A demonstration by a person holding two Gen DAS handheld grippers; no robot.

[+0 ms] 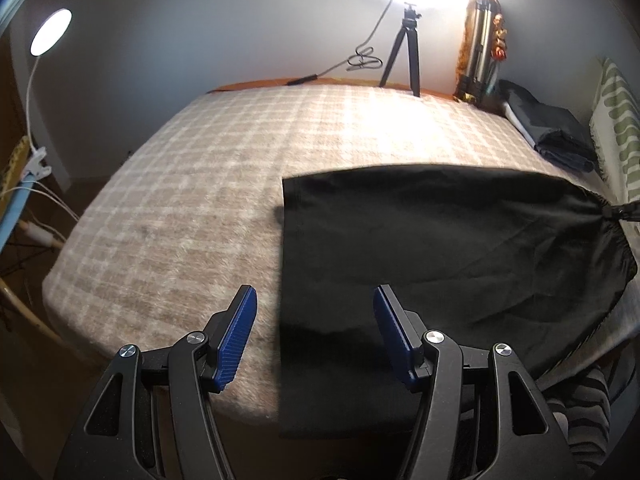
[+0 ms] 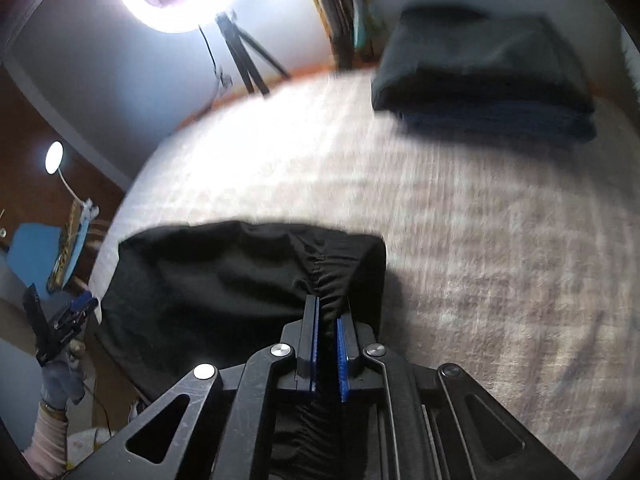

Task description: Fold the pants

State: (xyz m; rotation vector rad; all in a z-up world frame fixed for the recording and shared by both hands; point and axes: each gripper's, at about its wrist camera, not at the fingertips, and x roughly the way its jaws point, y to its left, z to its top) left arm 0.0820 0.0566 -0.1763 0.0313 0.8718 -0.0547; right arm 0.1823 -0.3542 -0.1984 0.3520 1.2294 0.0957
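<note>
The black pants [image 1: 432,248] lie folded flat on the checked bed cover [image 1: 192,184], their near part hanging over the front edge. My left gripper [image 1: 314,300] is open and empty, hovering above the pants' left edge near the front of the bed. My right gripper [image 2: 327,312] is shut on the gathered waistband of the pants [image 2: 224,280] and holds it slightly raised; it shows at the far right of the left wrist view [image 1: 624,213]. The left gripper shows small at the left of the right wrist view [image 2: 74,314].
A stack of folded dark clothes [image 1: 548,124] [image 2: 484,72] lies at the back right of the bed. A ring light on a tripod [image 1: 404,60] stands at the back edge beside a folded tripod [image 1: 480,48]. A clip lamp [image 1: 50,32] stands at the left.
</note>
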